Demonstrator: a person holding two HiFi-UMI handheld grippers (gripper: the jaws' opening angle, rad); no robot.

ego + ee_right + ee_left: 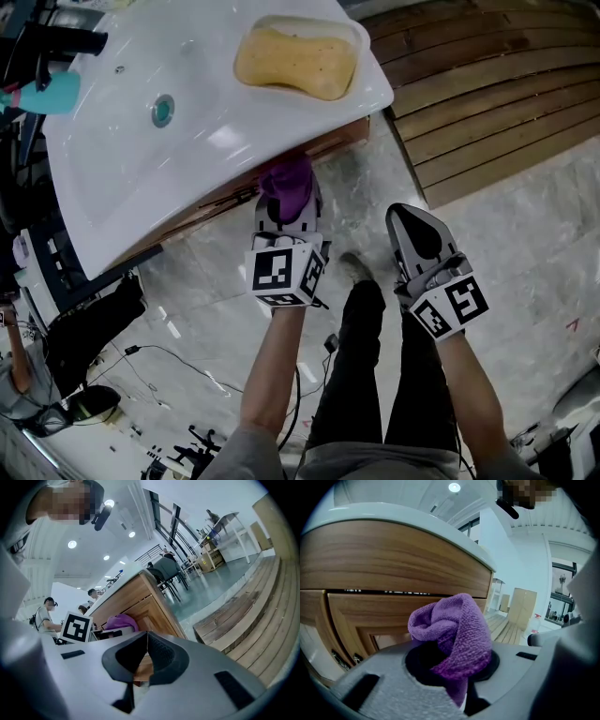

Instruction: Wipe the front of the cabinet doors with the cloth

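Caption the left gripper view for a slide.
Left gripper shut on a bunched purple cloth, facing the wooden cabinet door.

The sink (141, 187) lies on top of the cabinet (330, 142). A sponge (295, 61) sits in a dish (356, 39) at the sink's right corner, and the drain (163, 110) lies left of it. Under the sink's front edge, the cloth (287, 181) sits in the left claw (287, 201), just before the cabinet. The right claw (415, 225) hangs to its right over the floor (525, 244), apart from the cabinet. Decking (487, 84) lies right of the cabinet.
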